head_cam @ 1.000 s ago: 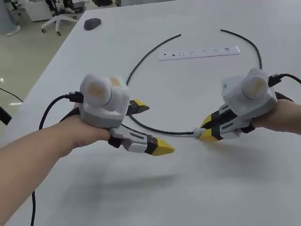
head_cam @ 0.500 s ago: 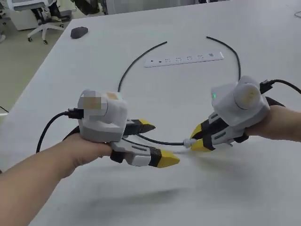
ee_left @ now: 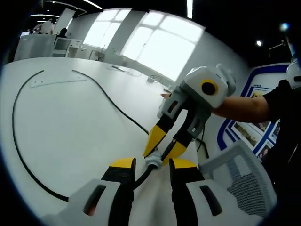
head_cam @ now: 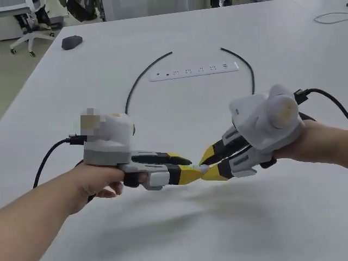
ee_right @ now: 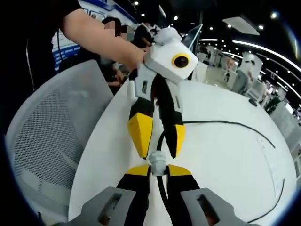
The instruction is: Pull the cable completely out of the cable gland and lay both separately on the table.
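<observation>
1. Head view: the L tool [head_cam: 194,167] comes in from one side and the R tool [head_cam: 209,167] from the other. Their tips are nose to nose, held up off the worktop [head_cam: 261,228].
   - The white cable gland [head_cam: 204,169] sits at the R tool's tips, just ahead of the L tool's tips.
   - The black cable [head_cam: 138,81] trails away behind both tools in two arcs on the worktop.
   - Both free ends lie near a power strip [head_cam: 194,70], well beyond the tools.
   - A mouse [head_cam: 72,42] lies far out past the L tool.

2. Left gripper view: the L tool [ee_left: 153,165] has its jaws spread, w/ a gap on each side of the cable.
   - The gland [ee_left: 153,162] sits btwn and just ahead of its yellow tips.
   - The cable [ee_left: 142,177] leaves the gland and runs back btwn the jaws.
   - The R tool [ee_left: 156,157] faces it head-on, tips at the gland.

3. Right gripper view: the R tool [ee_right: 159,170] is pinching the gland [ee_right: 158,162] btwn its yellow tips, both touching it.
   - The cable [ee_right: 161,193] runs back btwn this tool's jaws.
   - It also comes out of the gland's far end, so it is not yet pulled out (one length, threaded right through).
   - There it passes btwn the tips of the L tool [ee_right: 161,154], which stand apart from it, then bends off across the worktop.
   - A mesh chair [ee_right: 47,141] stands beside the R tool, off the worktop edge.
</observation>
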`<state>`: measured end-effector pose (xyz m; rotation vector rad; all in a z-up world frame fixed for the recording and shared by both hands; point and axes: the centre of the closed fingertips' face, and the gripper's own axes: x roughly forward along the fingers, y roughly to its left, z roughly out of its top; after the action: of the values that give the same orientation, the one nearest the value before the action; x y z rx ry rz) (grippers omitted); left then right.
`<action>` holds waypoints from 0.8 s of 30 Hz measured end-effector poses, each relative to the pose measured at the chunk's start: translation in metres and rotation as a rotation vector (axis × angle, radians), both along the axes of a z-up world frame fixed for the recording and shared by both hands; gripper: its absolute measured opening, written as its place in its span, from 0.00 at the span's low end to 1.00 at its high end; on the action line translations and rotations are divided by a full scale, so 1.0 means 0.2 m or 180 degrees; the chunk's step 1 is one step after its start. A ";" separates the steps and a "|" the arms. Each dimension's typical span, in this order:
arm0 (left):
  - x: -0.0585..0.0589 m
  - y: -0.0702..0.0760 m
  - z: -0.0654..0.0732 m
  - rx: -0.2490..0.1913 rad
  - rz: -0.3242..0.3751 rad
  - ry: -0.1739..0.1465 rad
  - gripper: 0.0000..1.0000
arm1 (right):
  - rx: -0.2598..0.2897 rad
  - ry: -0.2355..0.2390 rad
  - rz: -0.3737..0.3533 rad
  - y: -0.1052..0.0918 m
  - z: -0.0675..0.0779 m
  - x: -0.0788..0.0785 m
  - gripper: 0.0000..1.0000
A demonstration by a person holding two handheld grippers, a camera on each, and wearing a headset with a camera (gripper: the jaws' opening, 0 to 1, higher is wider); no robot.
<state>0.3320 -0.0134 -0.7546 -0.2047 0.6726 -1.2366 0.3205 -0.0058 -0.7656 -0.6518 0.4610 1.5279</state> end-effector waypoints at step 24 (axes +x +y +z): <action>-0.04 -0.01 0.00 -0.0011 -0.0107 0.0005 0.17 | 0.0016 -0.0134 0.0122 0.02 0.03 -0.02 0.07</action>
<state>0.3239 -0.0150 -0.7548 -0.1979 0.6777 -1.2699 0.3158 -0.0010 -0.7604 -0.6911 0.4149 1.5481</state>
